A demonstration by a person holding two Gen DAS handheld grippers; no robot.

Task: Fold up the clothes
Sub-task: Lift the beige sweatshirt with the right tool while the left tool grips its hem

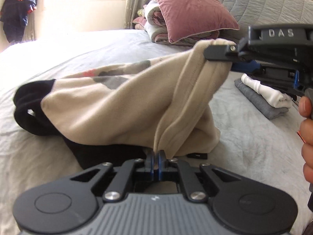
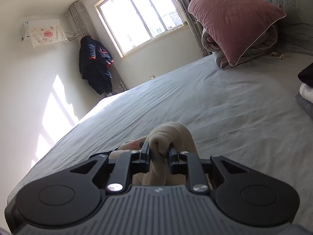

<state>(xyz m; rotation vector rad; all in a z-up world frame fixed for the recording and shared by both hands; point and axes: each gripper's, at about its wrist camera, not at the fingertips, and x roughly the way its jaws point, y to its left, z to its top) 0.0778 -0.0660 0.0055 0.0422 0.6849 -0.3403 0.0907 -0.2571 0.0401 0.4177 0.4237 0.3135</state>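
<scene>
Left gripper (image 1: 156, 156) has its jaws pressed together on a thin fold of the beige garment (image 1: 121, 105), low at the near hem, while my right gripper (image 1: 221, 53) pinches a thick bunch of the same cloth higher up, so the fabric hangs as a twisted ridge between the two. I judge the step in hand is taking two corners to spread it flat, so I would draw the grippers apart until that ridge untwists, keeping both pinches firm and the cloth low over the bed sheet (image 1: 58, 52). Black sleeves or cuffs (image 1: 29, 105) trail off the garment's far left side and could drag under. Beyond the garment the sheet lies open towards the window; to the garment's right sits a folded pile (image 1: 262, 98) near my right hand (image 1: 307, 137), and behind the garment a pink pillow (image 1: 187, 9) on rolled bedding, so I would swing leftward.
</scene>
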